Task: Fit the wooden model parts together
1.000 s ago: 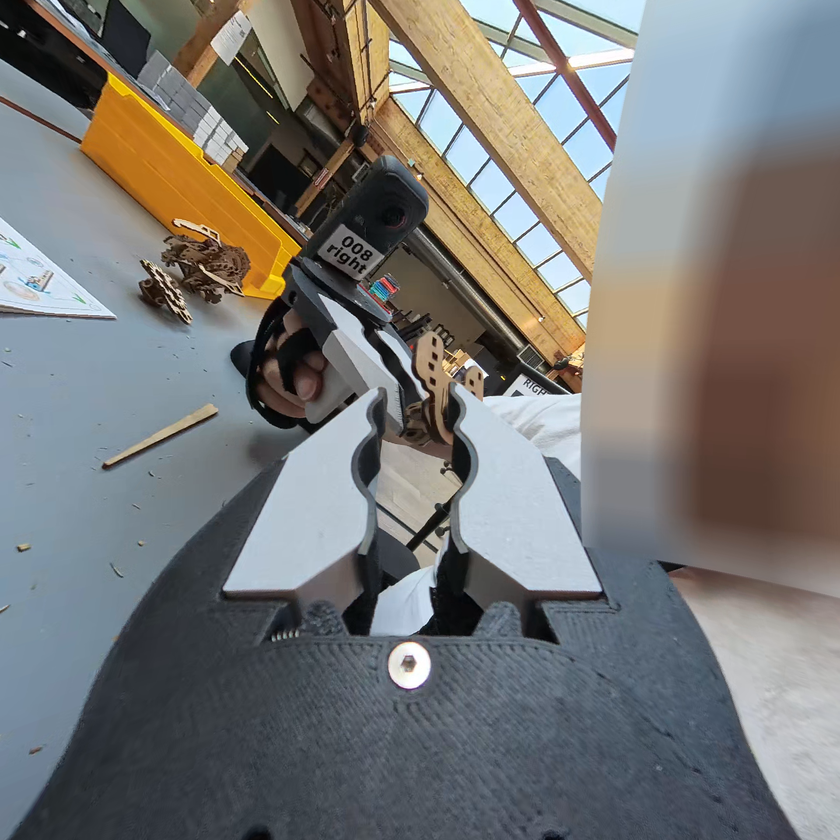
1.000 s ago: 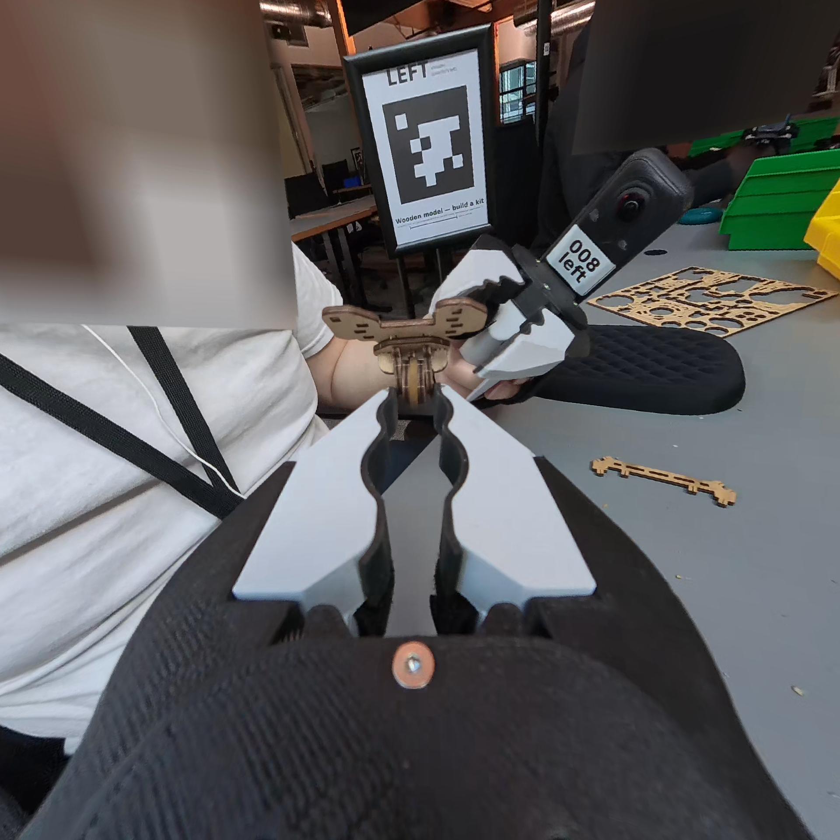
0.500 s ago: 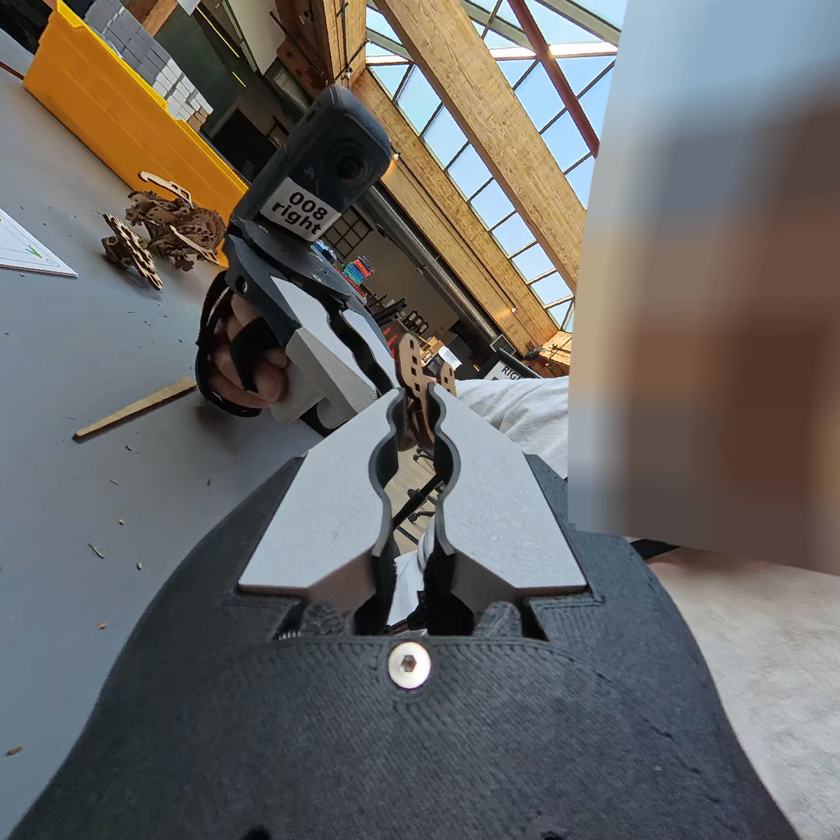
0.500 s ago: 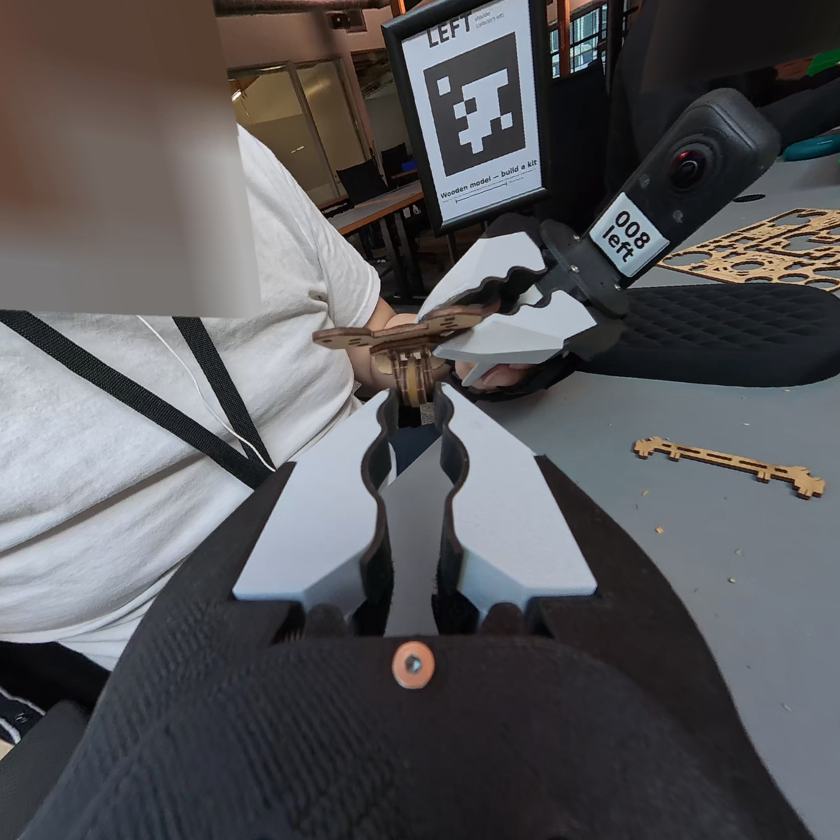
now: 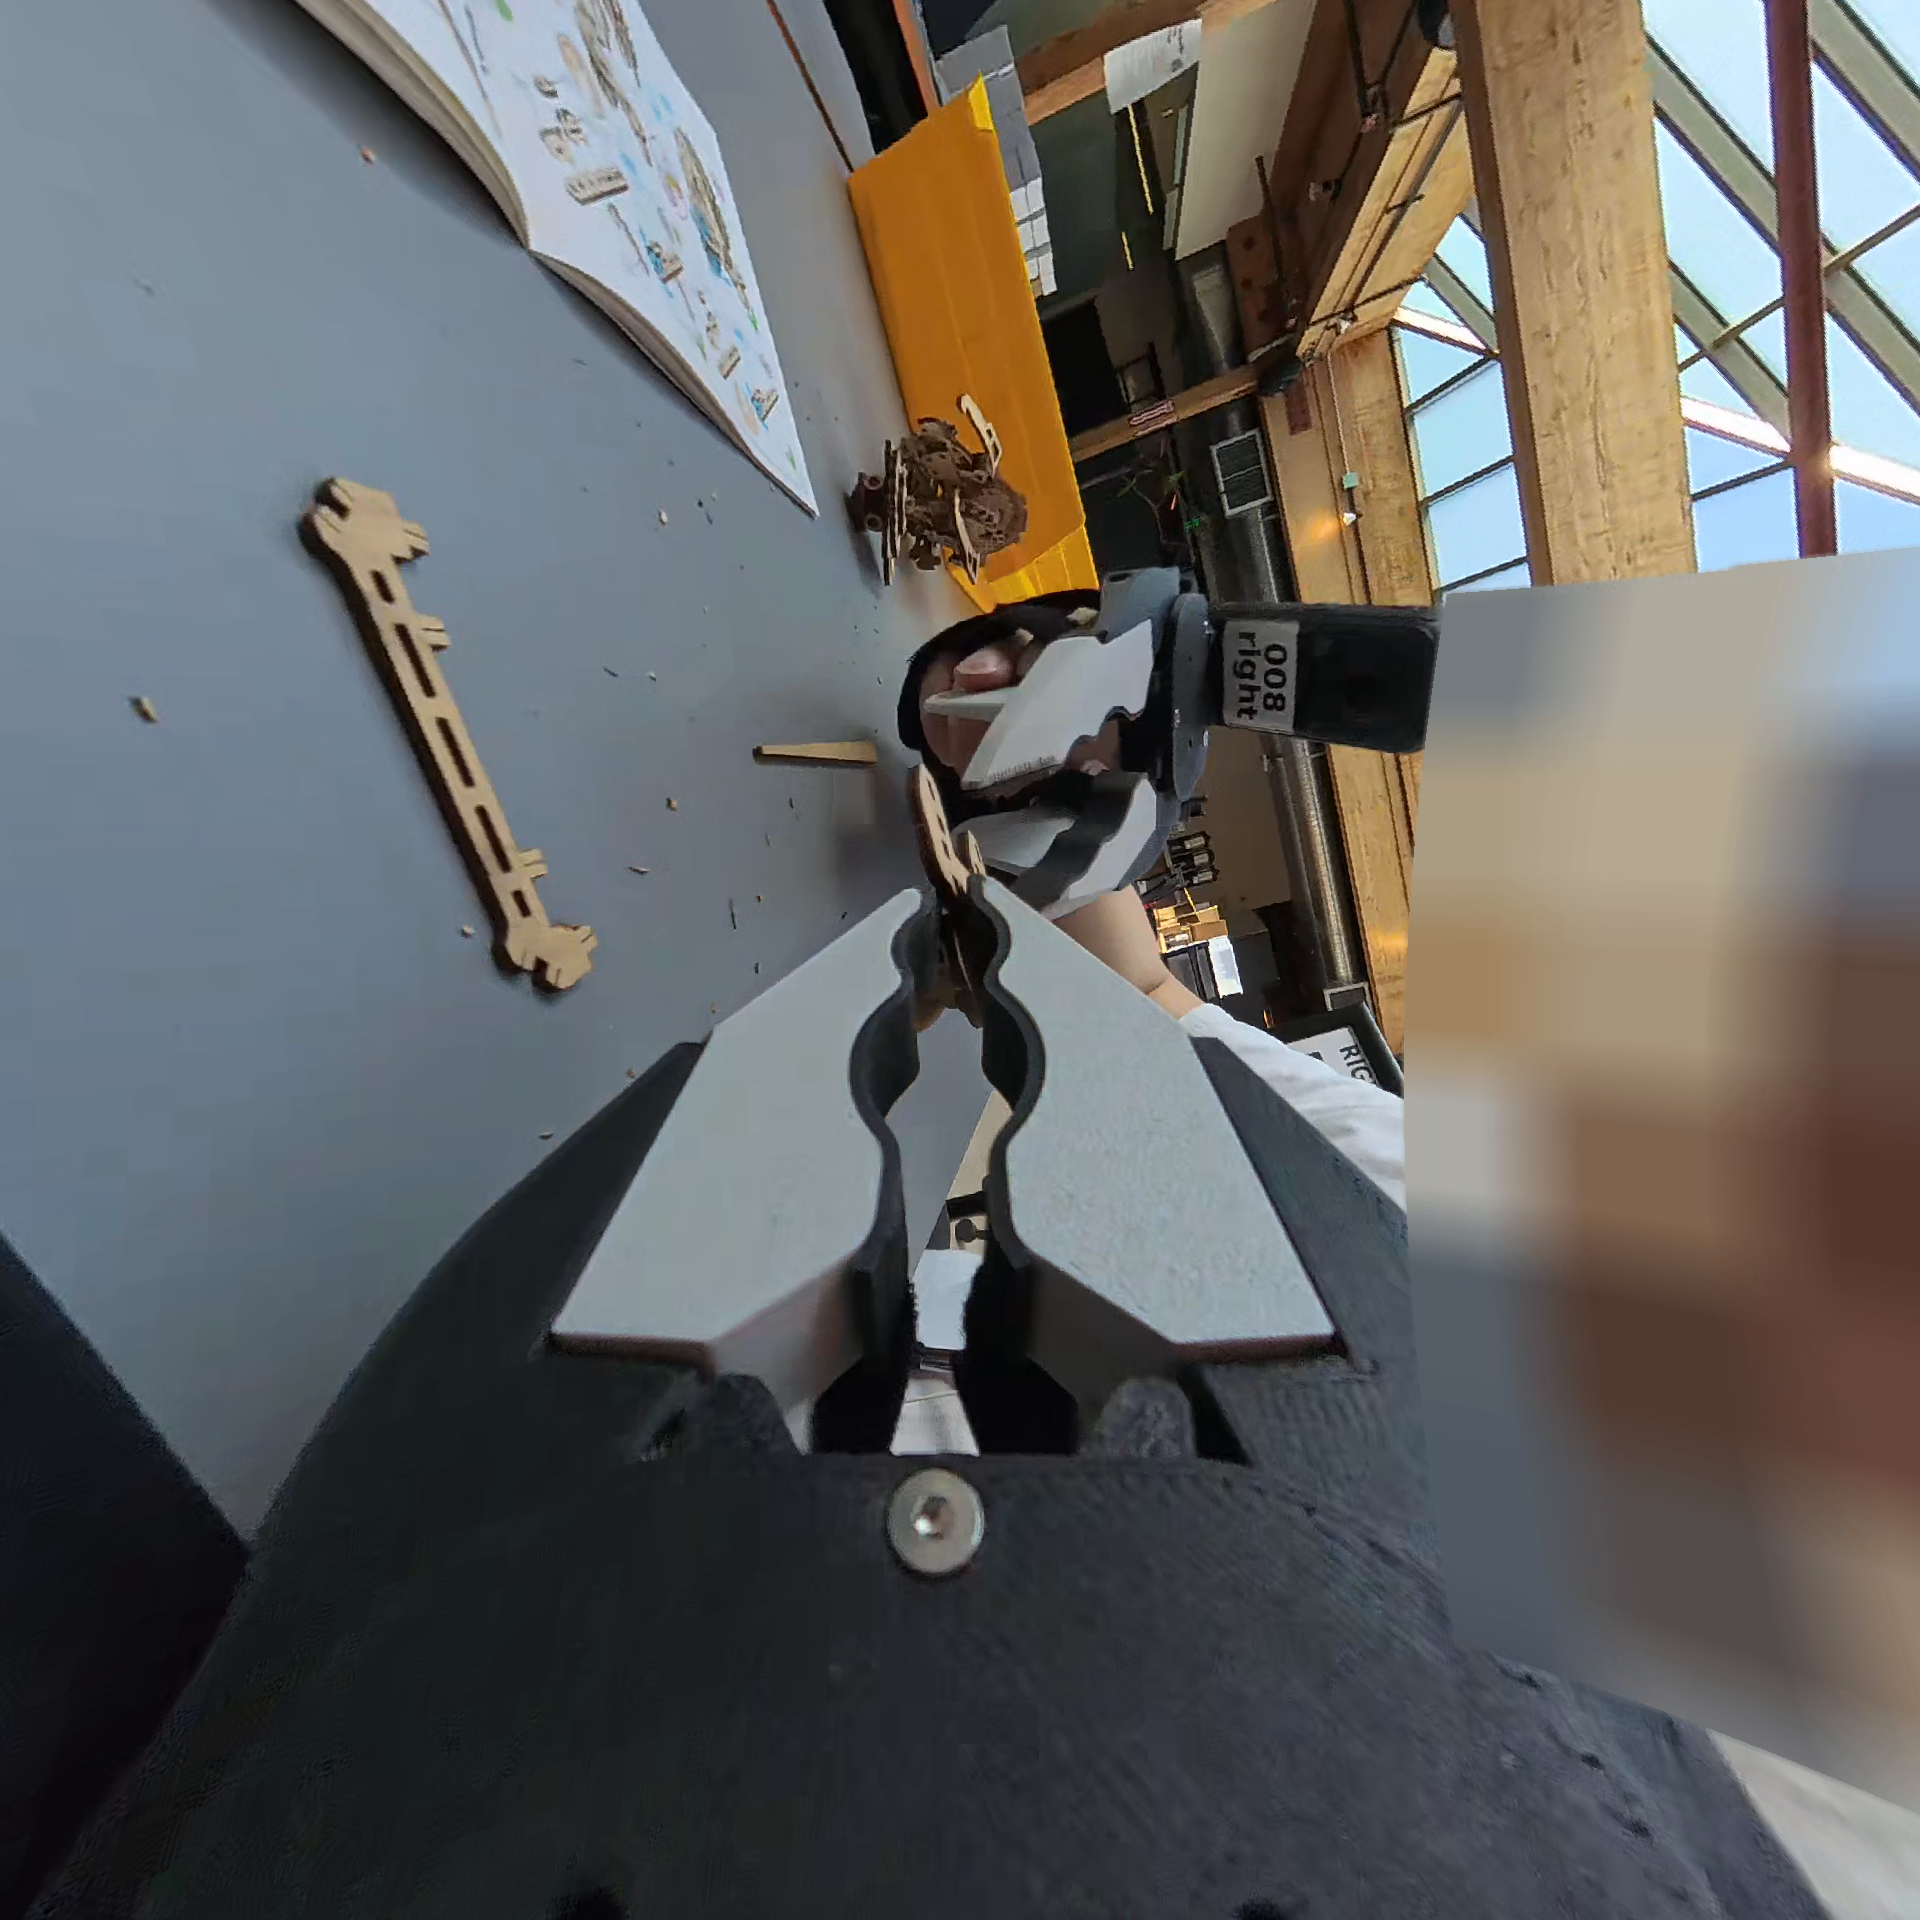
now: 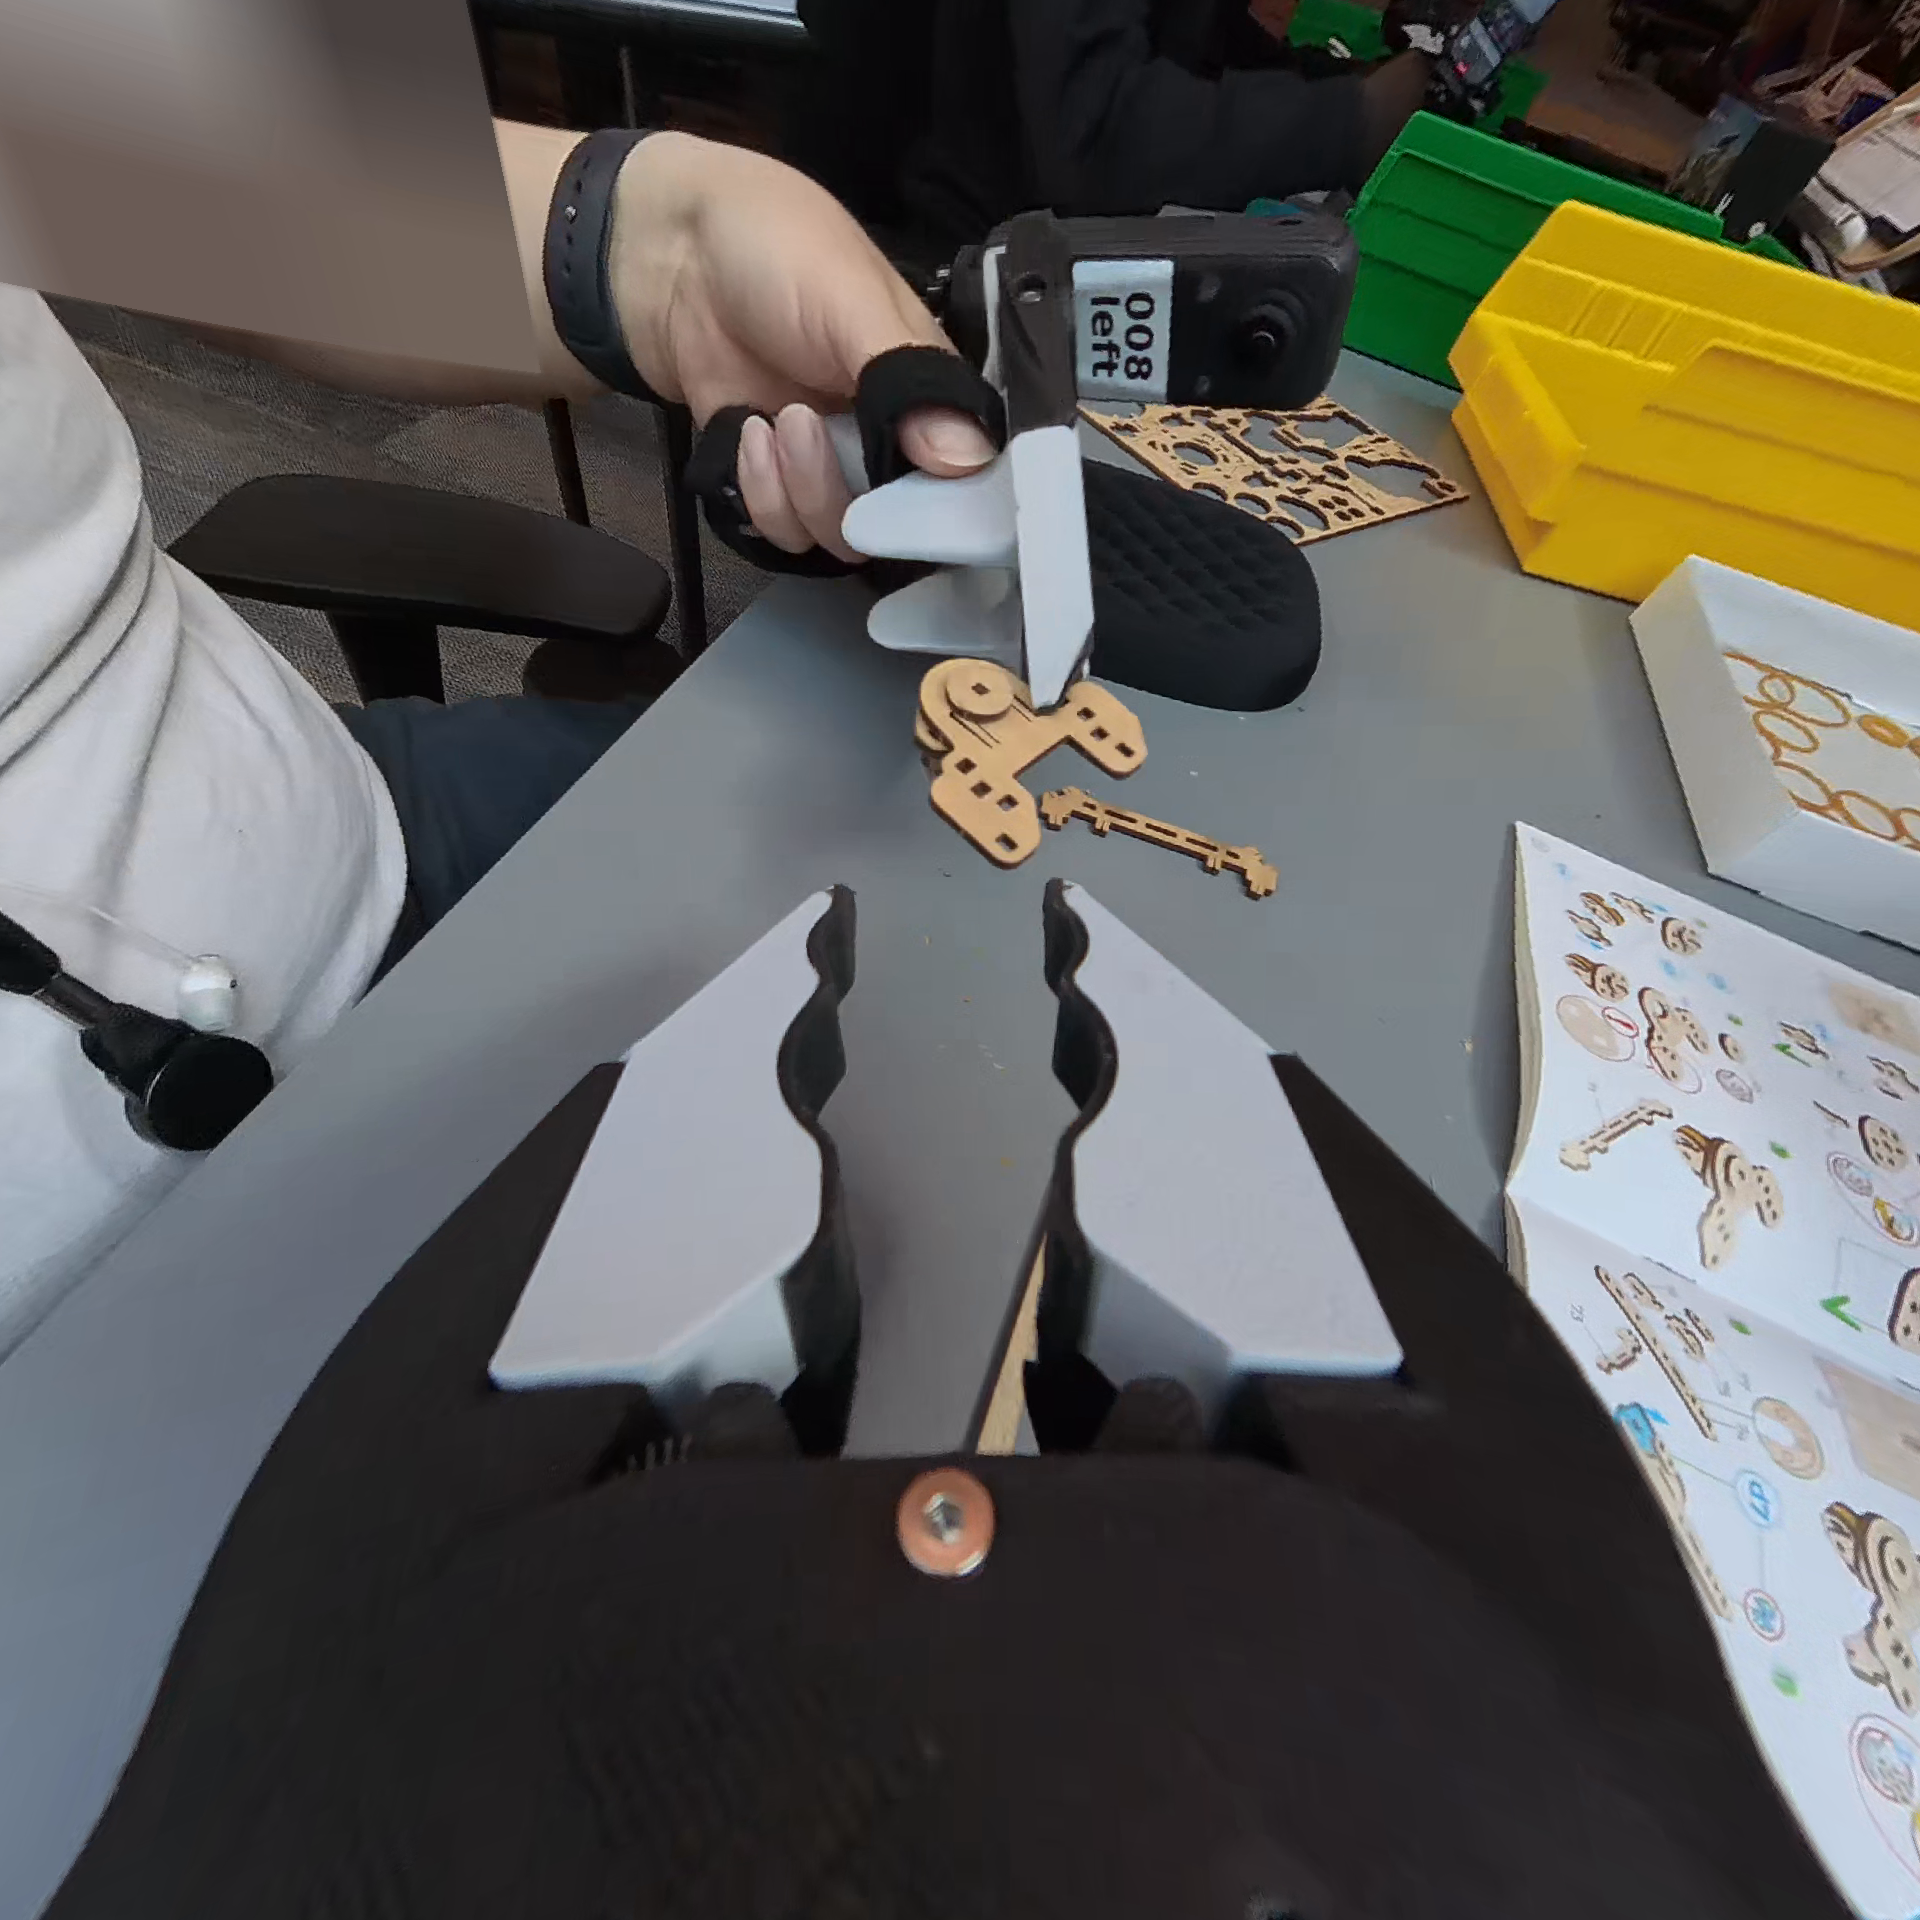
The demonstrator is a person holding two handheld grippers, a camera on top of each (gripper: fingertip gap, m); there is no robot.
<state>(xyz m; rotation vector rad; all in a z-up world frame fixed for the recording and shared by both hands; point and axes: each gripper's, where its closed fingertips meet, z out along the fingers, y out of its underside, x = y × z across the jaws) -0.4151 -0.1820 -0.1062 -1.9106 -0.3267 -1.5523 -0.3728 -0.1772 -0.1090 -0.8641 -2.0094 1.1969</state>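
My left gripper is shut on the wooden model assembly, a flat lobed piece with square holes and a round disc. In the right wrist view the left gripper points down and holds the assembly low over the grey table; I cannot tell if it touches. A slotted wooden strip lies beside it, also in the left wrist view. My right gripper is open and empty, a little short of the assembly. It shows farther off in the left wrist view.
An open instruction booklet lies at the right. Behind it stand a white tray of wooden rings, a yellow bin and a green bin. A black pad and a cut-out wood sheet lie behind the left gripper. A part-built model and a thin stick lie farther off. Some 5 cm of space lies between my two pairs of fingers.
My right gripper has let go of the assembly, opened and drawn back. My left gripper has closed on the assembly, turned over and brought it down to the table.
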